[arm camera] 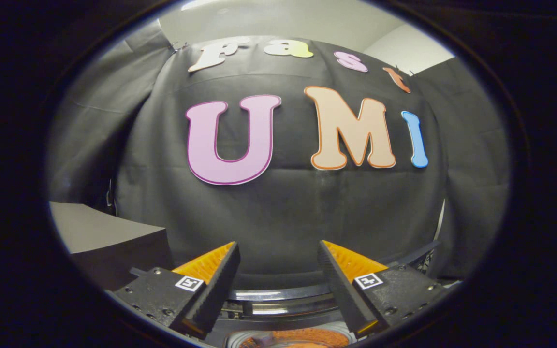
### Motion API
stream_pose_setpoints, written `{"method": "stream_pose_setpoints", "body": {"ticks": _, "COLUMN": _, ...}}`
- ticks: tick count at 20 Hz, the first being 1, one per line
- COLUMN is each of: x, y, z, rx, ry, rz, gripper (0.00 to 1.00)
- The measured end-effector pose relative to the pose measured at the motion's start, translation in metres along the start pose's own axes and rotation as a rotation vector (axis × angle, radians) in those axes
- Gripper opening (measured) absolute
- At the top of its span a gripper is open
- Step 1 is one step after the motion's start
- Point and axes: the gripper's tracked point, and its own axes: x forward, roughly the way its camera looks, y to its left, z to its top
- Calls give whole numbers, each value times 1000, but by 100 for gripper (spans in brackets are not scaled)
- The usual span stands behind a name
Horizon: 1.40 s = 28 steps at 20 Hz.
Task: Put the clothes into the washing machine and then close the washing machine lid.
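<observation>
Right now my gripper is spread wide with nothing between its fingers. Low in the frame, under the fingertips, the washing machine's curved rim runs left to right, with orange clothes inside. Beyond stands the booth wall; a grey box sits lower left.

Below the spread fingers of the gripper, just a curved rim of the washing machine — body cut off. Between the finger bases, a blurred orange patch, possibly clothing in the drum — too little visible to tell. Grey block beyond the left finger, partly cropped.
</observation>
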Motion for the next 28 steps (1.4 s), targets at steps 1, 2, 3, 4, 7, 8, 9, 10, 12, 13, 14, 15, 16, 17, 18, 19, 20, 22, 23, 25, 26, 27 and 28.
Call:
{"method": "stream_pose_setpoints", "body": {"ticks": 1, "x": 0, "y": -1, "z": 0, "rx": 0, "ry": 1, "rz": -4, "gripper": 98}}
{"method": "stream_pose_setpoints", "body": {"ticks": 2, "x": -1, "y": -1, "z": -1, "rx": 1, "ry": 1, "rz": -8, "gripper": 98}}
{"method": "stream_pose_setpoints", "body": {"ticks": 3, "x": -2, "y": -1, "z": -2, "rx": 4, "ry": 9, "rz": -5, "gripper": 98}}
{"method": "stream_pose_setpoints", "body": {"ticks": 4, "x": -2, "y": 1, "z": 0, "rx": 6, "ry": -2, "rz": 4, "gripper": 98}}
{"method": "stream_pose_setpoints", "body": {"ticks": 7, "x": 1, "y": 1, "z": -1, "rx": 3, "ry": 5, "rz": 28, "gripper": 98}}
{"method": "stream_pose_setpoints", "body": {"ticks": 8, "x": 1, "y": 1, "z": -2, "rx": 6, "ry": 17, "rz": 36, "gripper": 97}}
{"method": "stream_pose_setpoints", "body": {"ticks": 9, "x": 0, "y": 1, "z": -4, "rx": 6, "ry": 22, "rz": 52, "gripper": 97}}
{"method": "stream_pose_setpoints", "body": {"ticks": 10, "x": -2, "y": -4, "z": -7, "rx": 22, "ry": 50, "rz": 39, "gripper": 97}}
{"method": "stream_pose_setpoints", "body": {"ticks": 12, "x": -6, "y": -11, "z": -41, "rx": 61, "ry": 152, "rz": 28, "gripper": 97}}
{"method": "stream_pose_setpoints", "body": {"ticks": 13, "x": -16, "y": -13, "z": -74, "rx": 65, "ry": 253, "rz": 49, "gripper": 97}}
{"method": "stream_pose_setpoints", "body": {"ticks": 14, "x": -25, "y": -9, "z": -84, "rx": 69, "ry": 243, "rz": 70, "gripper": 97}}
{"method": "stream_pose_setpoints", "body": {"ticks": 15, "x": -29, "y": -11, "z": -83, "rx": 69, "ry": 198, "rz": 69, "gripper": 97}}
{"method": "stream_pose_setpoints", "body": {"ticks": 16, "x": -32, "y": -19, "z": -84, "rx": 61, "ry": 179, "rz": 49, "gripper": 97}}
{"method": "stream_pose_setpoints", "body": {"ticks": 17, "x": -37, "y": -22, "z": -87, "rx": 65, "ry": 180, "rz": 38, "gripper": 97}}
{"method": "stream_pose_setpoints", "body": {"ticks": 18, "x": -39, "y": -23, "z": -90, "rx": 69, "ry": 184, "rz": 33, "gripper": 97}}
{"method": "stream_pose_setpoints", "body": {"ticks": 19, "x": -42, "y": -24, "z": -91, "rx": 72, "ry": 189, "rz": 32, "gripper": 97}}
{"method": "stream_pose_setpoints", "body": {"ticks": 20, "x": -42, "y": -26, "z": -89, "rx": 69, "ry": 187, "rz": 25, "gripper": 97}}
{"method": "stream_pose_setpoints", "body": {"ticks": 22, "x": -44, "y": -30, "z": -86, "rx": 69, "ry": 178, "rz": 15, "gripper": 97}}
{"method": "stream_pose_setpoints", "body": {"ticks": 23, "x": -45, "y": -31, "z": -84, "rx": 76, "ry": 179, "rz": 9, "gripper": 97}}
{"method": "stream_pose_setpoints", "body": {"ticks": 25, "x": -51, "y": -36, "z": -85, "rx": 99, "ry": 194, "rz": -9, "gripper": 97}}
{"method": "stream_pose_setpoints", "body": {"ticks": 26, "x": -54, "y": -40, "z": -84, "rx": 113, "ry": 195, "rz": -20, "gripper": 97}}
{"method": "stream_pose_setpoints", "body": {"ticks": 27, "x": -58, "y": -42, "z": -84, "rx": 127, "ry": 198, "rz": -26, "gripper": 97}}
{"method": "stream_pose_setpoints", "body": {"ticks": 28, "x": -61, "y": -45, "z": -85, "rx": 136, "ry": 203, "rz": -38, "gripper": 97}}
